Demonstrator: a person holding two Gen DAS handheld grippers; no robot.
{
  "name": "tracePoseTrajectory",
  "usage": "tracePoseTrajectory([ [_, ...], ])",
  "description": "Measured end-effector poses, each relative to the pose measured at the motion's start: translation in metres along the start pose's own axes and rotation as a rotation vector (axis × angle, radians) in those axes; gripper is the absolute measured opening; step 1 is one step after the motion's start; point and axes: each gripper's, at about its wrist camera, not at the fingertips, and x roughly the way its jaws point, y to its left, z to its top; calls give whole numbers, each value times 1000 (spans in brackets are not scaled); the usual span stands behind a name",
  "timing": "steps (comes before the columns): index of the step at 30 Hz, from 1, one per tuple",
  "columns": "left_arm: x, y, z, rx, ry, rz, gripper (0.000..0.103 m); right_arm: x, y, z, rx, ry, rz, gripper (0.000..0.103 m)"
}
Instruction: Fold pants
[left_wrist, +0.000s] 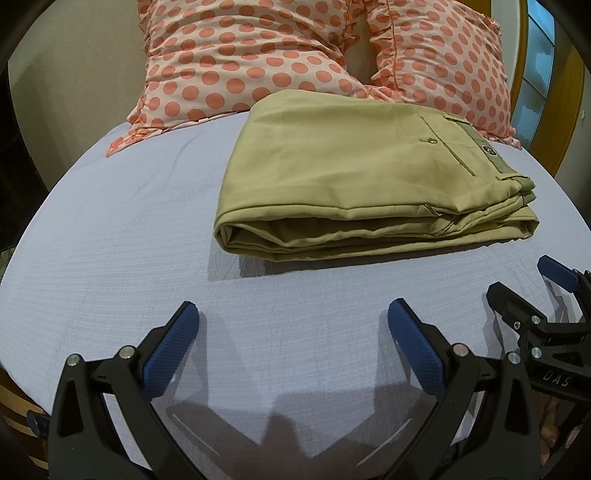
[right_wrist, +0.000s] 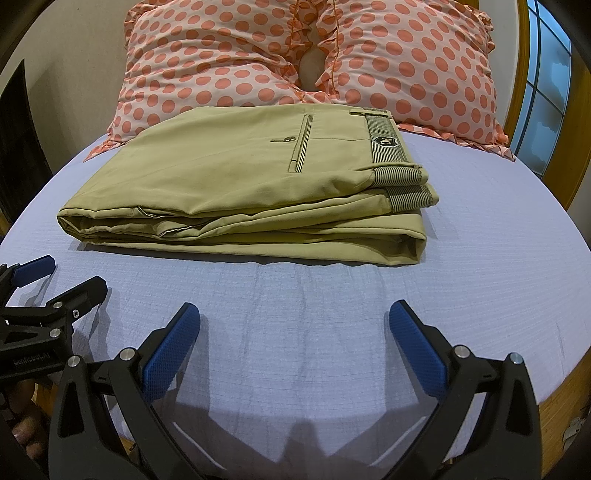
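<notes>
Left wrist view: khaki pants (left_wrist: 354, 177) folded into a thick rectangle on a pale lavender ribbed bedsheet (left_wrist: 110, 258)
Two ruffled pink polka-dot pillows (right_wrist: 236, 55) lean behind; wooden frame at right. Left gripper (left_wrist: 291, 317) and right gripper (right_wrist: 293, 317) both gape wide, blue textured pads empty, near the pants

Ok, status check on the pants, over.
Left gripper open, right gripper open, both empty over sheet. Pants folded flat, untouched. Pillows behind, nothing blocking.
</notes>
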Motion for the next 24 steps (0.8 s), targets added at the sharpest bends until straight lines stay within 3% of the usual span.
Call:
tracePoseTrajectory([
  [24,1,-3,2,3,26,1,101,0,-1,0,0,0,0,102],
])
